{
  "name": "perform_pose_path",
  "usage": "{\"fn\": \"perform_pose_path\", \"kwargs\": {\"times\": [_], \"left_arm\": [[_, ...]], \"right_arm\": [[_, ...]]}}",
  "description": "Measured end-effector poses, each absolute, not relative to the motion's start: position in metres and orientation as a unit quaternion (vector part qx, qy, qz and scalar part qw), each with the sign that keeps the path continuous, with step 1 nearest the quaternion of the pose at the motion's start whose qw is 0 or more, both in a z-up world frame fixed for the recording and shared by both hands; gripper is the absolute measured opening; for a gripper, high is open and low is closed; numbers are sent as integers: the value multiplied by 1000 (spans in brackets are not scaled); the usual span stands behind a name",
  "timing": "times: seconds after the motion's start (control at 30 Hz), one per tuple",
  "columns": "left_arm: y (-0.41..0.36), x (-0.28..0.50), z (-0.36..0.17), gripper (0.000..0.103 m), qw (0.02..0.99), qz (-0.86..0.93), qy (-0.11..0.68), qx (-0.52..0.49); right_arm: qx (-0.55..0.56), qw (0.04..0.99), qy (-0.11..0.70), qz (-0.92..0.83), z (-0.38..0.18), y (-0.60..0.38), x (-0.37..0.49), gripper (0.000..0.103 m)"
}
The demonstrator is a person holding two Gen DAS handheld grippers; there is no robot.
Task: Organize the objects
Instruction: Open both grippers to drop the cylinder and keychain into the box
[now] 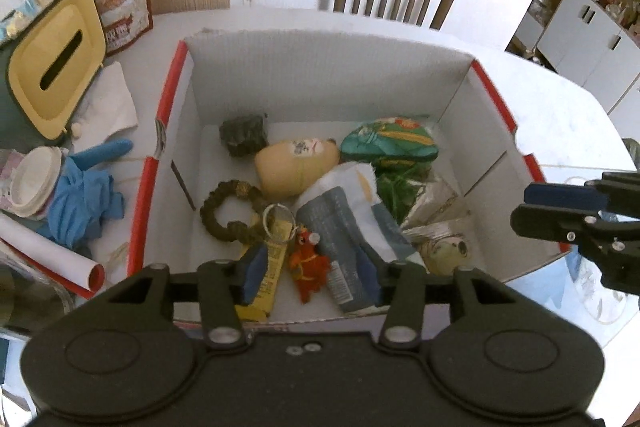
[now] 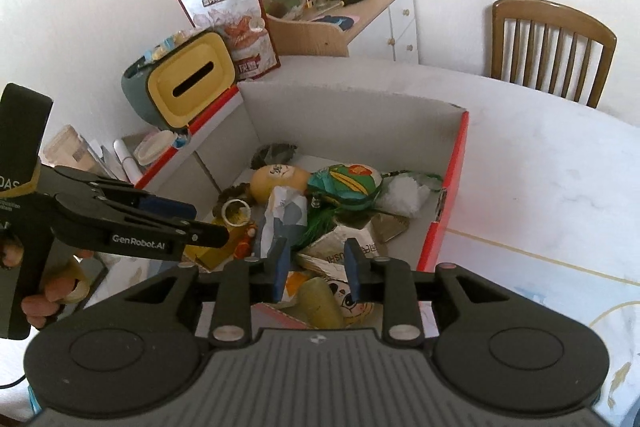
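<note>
White tabletop point(image 2: 540, 163) carries our red-edged cardboard box point(image 1: 452, 75), filled with mixed objects. We hold the left gripper point(image 1: 310, 269) spread above the box's near edge, over a red figurine keychain point(image 1: 310, 265). Our right gripper point(image 2: 316, 267), spread and empty, hovers over the box's near right corner.

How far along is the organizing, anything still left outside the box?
Mostly done: the cardboard box already holds a heap, including the green pouch, beige doll and red keychain toy. In hand: nothing; left gripper and right gripper are open and empty. Possibly left: blue cloth outside the box.
</note>
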State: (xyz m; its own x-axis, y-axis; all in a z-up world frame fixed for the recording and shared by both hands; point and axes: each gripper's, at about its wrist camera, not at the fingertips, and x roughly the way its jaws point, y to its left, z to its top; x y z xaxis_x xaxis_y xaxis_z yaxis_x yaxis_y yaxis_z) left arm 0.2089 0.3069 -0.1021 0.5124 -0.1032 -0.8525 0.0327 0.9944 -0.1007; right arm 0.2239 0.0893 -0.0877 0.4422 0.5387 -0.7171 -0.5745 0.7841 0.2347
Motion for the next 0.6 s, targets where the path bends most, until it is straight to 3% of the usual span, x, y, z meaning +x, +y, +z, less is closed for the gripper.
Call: {"fn": "perform_pose_path", "kwargs": {"times": [0.6], "left_arm": [[282,168,-44,65,911,-40,409,-25]], "right_arm": [[-4,866,379,326,-47,66,190,32]]}}
